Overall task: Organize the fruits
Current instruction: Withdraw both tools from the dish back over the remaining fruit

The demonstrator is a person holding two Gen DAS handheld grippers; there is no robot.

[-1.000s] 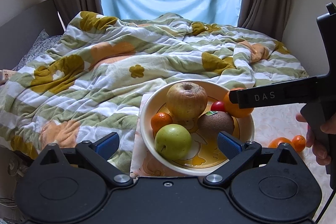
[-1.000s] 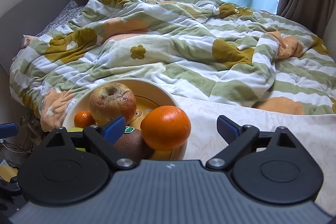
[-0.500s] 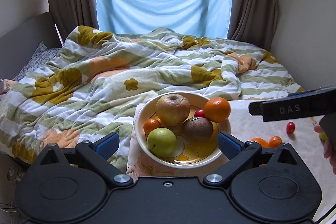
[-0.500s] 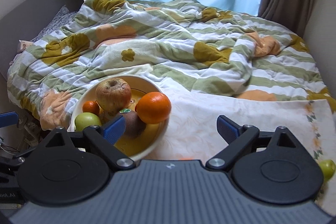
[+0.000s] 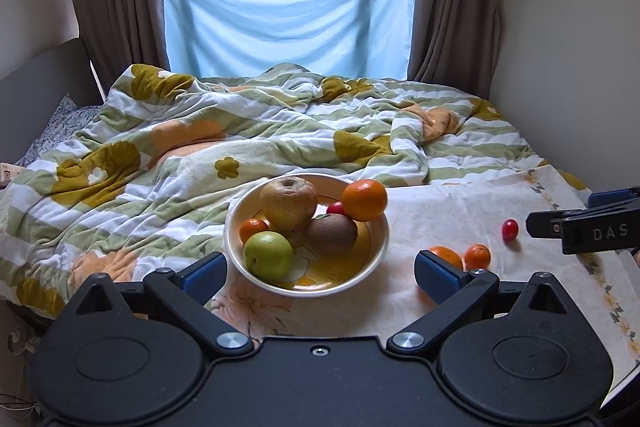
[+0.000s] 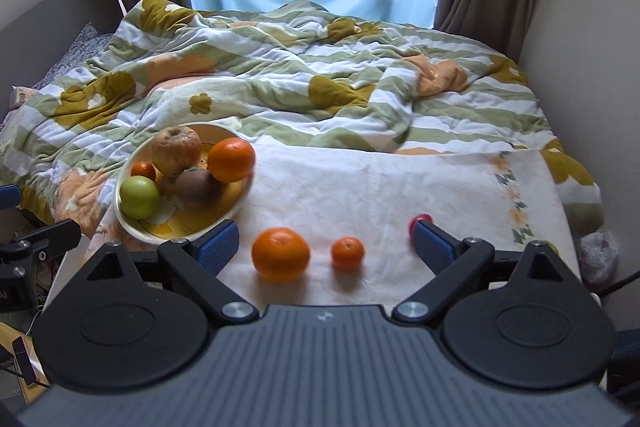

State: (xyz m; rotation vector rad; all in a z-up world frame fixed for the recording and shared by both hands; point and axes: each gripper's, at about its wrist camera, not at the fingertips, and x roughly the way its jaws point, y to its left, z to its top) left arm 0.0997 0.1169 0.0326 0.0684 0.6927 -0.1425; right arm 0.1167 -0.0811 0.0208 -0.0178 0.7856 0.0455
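Note:
A cream bowl (image 5: 376,247) (image 6: 132,223) on a white cloth holds a wrinkled apple (image 5: 289,202), a green apple (image 5: 267,254), a kiwi (image 5: 331,233), a large orange (image 5: 364,199), a small mandarin (image 5: 253,229) and a red tomato (image 5: 336,207). Loose on the cloth lie an orange (image 6: 281,254), a mandarin (image 6: 347,252) and a red tomato (image 5: 510,229), half hidden in the right wrist view (image 6: 419,219). My left gripper (image 5: 320,269) is open and empty just before the bowl. My right gripper (image 6: 325,243) is open and empty, above the loose orange and mandarin.
A rumpled striped quilt (image 5: 240,131) covers the bed behind the bowl. The white cloth (image 6: 380,183) spreads right to the bed edge. Walls and curtains close in on the right. The right gripper's side shows at the right edge of the left wrist view (image 5: 584,227).
Both grippers have pulled back and up from the bowl. The right gripper has let go of the large orange, which now rests in the bowl. Loose fruit on the cloth came into view.

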